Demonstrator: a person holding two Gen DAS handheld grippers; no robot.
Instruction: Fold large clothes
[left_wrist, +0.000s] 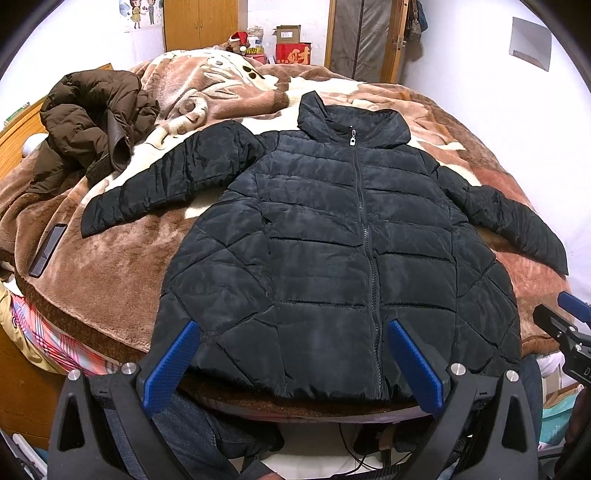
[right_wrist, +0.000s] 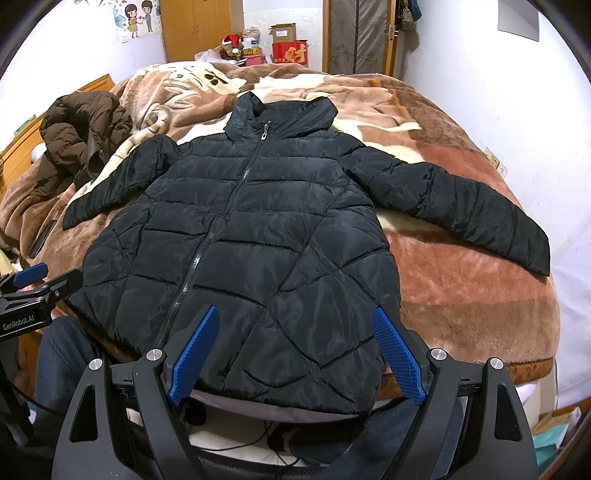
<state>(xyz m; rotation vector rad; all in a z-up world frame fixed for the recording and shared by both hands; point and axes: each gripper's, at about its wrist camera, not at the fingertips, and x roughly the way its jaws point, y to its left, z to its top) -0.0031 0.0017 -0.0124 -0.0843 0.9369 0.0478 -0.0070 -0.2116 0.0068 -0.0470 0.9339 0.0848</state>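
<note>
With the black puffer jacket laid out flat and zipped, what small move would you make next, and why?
Probably bring the right gripper forward to the right sleeve near its cuff, to fold it across the body. The black puffer jacket lies flat on the brown blanket, zipped, both sleeves spread outward, and both grippers are open, holding nothing, the left gripper at the hem.

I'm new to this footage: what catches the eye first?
A black puffer jacket lies spread flat and zipped in the middle of the bed, sleeves out to both sides. A crumpled brown coat is heaped at the bed's far left. Both grippers, left and right, hang open by the jacket's hem.
</note>
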